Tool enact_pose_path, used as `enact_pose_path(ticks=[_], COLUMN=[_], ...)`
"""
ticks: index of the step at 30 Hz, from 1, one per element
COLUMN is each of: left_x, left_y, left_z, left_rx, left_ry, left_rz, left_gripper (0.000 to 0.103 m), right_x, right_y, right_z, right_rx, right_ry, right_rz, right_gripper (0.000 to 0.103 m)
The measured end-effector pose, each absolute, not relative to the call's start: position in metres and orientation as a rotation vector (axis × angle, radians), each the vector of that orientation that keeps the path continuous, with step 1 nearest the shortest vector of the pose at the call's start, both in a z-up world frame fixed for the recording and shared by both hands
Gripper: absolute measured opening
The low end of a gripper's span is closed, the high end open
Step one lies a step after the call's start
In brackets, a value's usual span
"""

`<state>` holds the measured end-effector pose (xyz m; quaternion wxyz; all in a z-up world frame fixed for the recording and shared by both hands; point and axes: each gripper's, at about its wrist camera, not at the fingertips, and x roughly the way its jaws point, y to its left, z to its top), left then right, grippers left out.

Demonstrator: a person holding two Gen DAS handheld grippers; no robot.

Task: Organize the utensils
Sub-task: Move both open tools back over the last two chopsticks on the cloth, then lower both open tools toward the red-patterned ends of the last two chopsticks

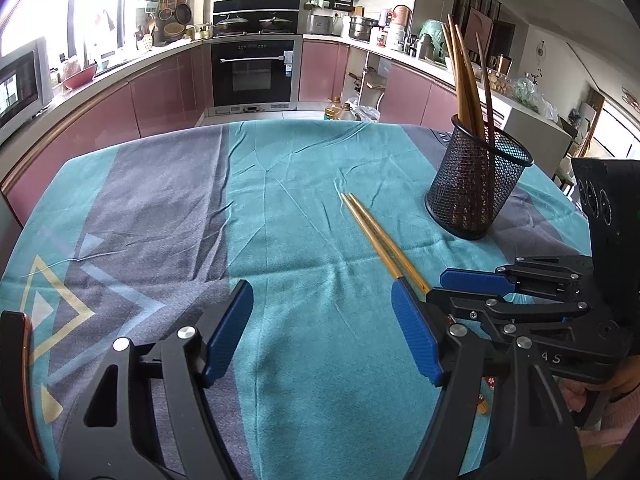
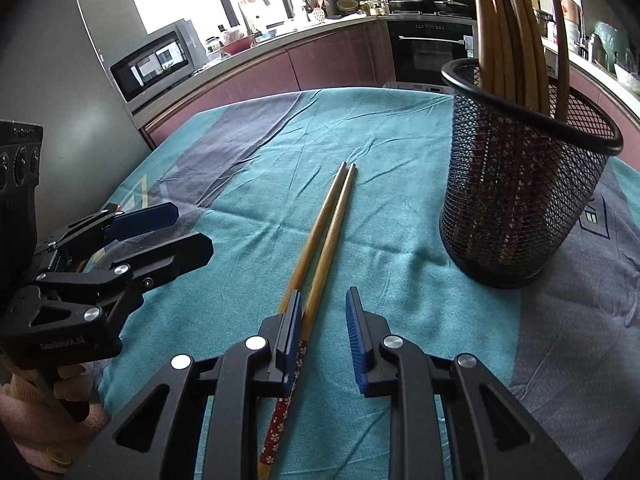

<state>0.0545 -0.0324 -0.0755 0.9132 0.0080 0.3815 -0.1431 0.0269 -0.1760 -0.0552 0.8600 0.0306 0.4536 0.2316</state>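
A pair of wooden chopsticks with red patterned handles lies on the teal tablecloth. My right gripper straddles their handle end. One stick runs along its left pad and the other passes under that pad; the right pad stands apart, so it is open. A black mesh holder with several chopsticks upright in it stands just right of it. My left gripper is wide open over bare cloth, left of the pair and the holder. The right gripper shows beside it.
The table's far edge faces pink kitchen cabinets and an oven. A microwave stands on the counter at the left. The left gripper hovers close to the right one, held by a hand in a pink sleeve.
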Motion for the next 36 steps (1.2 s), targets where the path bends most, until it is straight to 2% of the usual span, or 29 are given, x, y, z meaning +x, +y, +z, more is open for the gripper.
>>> enact_pose_path(ticks=[25, 36], left_x=[0.059, 0.056], left_y=[-0.070, -0.081], left_z=[-0.097, -0.106], left_rx=[0.066, 0.105], left_ry=[0.857, 0.880], left_rz=[-0.400, -0.417], left_gripper=[0.065, 0.059], right_x=[0.029, 0.029], right_y=[-0.195, -0.201], right_z=[-0.058, -0.058], right_rx=[0.140, 0.150], right_ry=[0.964, 0.965], right_rz=[0.489, 0.496], right_gripper=[0.021, 0.021])
